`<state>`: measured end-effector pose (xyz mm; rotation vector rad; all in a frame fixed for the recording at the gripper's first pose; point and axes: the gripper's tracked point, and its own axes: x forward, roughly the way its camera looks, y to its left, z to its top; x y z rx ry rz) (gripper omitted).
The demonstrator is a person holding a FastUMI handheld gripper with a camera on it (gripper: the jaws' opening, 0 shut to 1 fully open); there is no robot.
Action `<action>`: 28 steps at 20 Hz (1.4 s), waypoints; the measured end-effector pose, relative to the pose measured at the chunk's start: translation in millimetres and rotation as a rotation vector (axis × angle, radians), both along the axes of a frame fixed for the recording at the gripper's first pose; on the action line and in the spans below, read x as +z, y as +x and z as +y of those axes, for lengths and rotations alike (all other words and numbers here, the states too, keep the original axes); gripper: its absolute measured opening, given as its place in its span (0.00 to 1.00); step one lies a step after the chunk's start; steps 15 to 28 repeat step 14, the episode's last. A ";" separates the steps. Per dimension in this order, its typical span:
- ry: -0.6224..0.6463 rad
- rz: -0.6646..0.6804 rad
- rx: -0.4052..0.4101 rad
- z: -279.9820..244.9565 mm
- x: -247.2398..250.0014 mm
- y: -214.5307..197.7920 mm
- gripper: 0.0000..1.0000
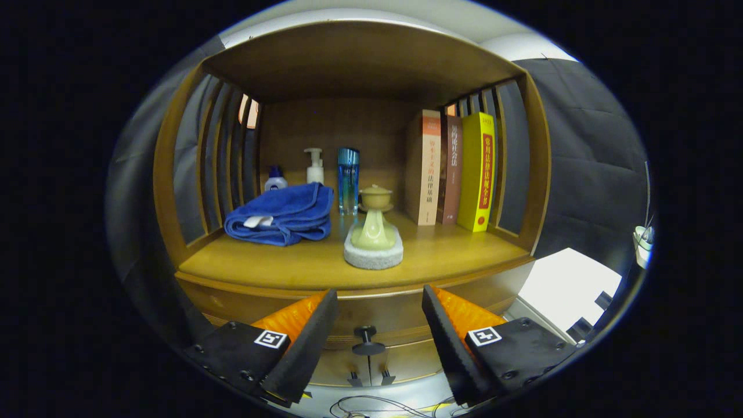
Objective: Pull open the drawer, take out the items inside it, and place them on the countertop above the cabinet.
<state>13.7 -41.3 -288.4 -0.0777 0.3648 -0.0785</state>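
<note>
- Drawer (371,316) sits shut, its front flush in the cabinet just under the countertop (302,264); its dark round knob (365,338) stands proud at the middle of the front.
- Gripper (371,331) has fingers spread wide, nothing between them but the knob, which lies in the gap and a little beyond the tips. Neither finger touches it.
- Step in hand, as I judge it: gripper lined up on the knob. A shut drawer fits two stages: contents yet to come out, or items already up on the countertop and the drawer pushed back. The drawer's inside is hidden, so I cannot tell which.
- If the pull is what comes, it calls for both fingers closing square on the knob's stem, then a straight draw outward.
- Count on the countertop, placed from the knob:
- one blue towel (281,215), folded, above and left;
- one pale green handled brush on a white pad (373,244), straight above;
- one small lidded cup (375,198) behind that brush;
- one tall blue bottle (348,180), one white pump bottle (314,166), one small blue-capped bottle (275,179), at the back;
- three upright books (453,168), above and right.
- Below the knob: two small handles on cabinet doors (365,377).
</note>
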 end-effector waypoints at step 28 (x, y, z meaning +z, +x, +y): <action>0.040 -0.146 0.088 30.6 156.7 -26.1 0.97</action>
